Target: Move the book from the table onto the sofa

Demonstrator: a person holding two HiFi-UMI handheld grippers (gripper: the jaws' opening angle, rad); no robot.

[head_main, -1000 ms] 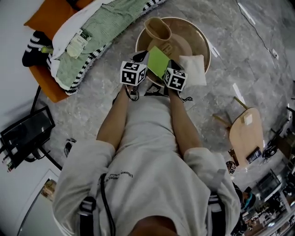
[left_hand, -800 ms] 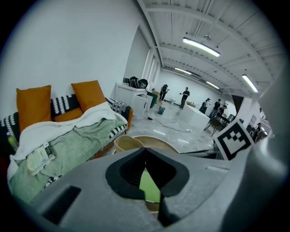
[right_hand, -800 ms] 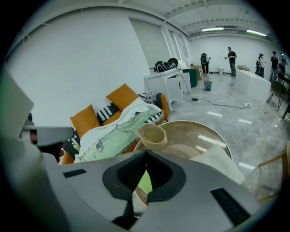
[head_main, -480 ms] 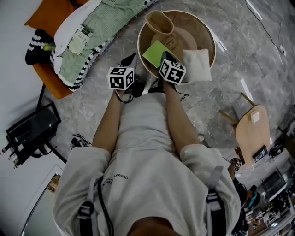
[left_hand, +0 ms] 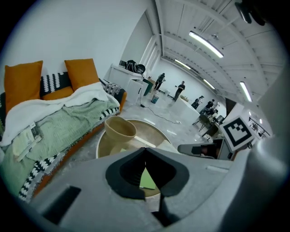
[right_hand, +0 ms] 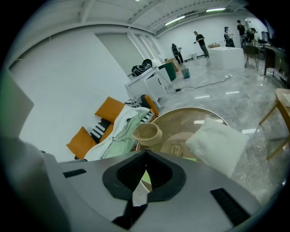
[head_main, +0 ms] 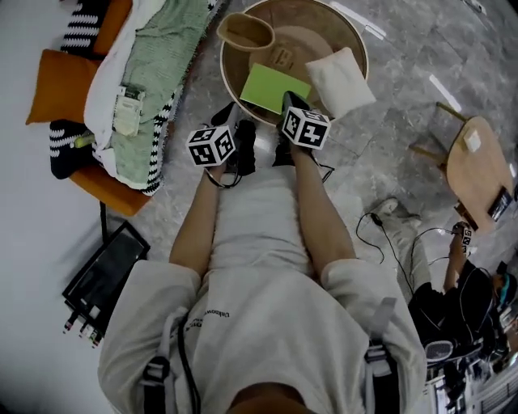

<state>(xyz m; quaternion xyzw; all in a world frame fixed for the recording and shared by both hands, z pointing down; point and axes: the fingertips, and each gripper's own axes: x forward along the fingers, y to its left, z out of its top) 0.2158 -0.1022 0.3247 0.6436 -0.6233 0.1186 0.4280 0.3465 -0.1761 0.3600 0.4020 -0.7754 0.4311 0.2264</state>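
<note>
Both hand-held grippers are clenched and empty. The left hand-held gripper (left_hand: pixel 145 153) has its jaws pressed together with nothing between them. The right hand-held gripper (right_hand: pixel 145 158) is the same, jaws shut on nothing. They are held side by side, close together, pointing forward and down at a round wooden bench (head_main: pixel 312 24).

The green book (head_main: pixel 275 87) lies flat on the bench, just ahead of the two hand-held grippers. It sits slightly toward the right one, whose tip overlaps the book's near edge in the head view; I cannot tell whether it touches. In each gripper view a sliver of green shows below the shut jaws, which is the book lying beyond them.

Further ahead of the left hand-held gripper, past the book, a tan pot (head_main: pixel 247 31) stands on the bench. A white pillow (head_main: pixel 340 78) lies ahead and to the right of the right hand-held gripper, just beside the book.

The sofa (head_main: pixel 109 194) is off to the left of the left hand-held gripper. It carries a green blanket (head_main: pixel 158 73) and orange cushions (head_main: pixel 61 77).
</note>
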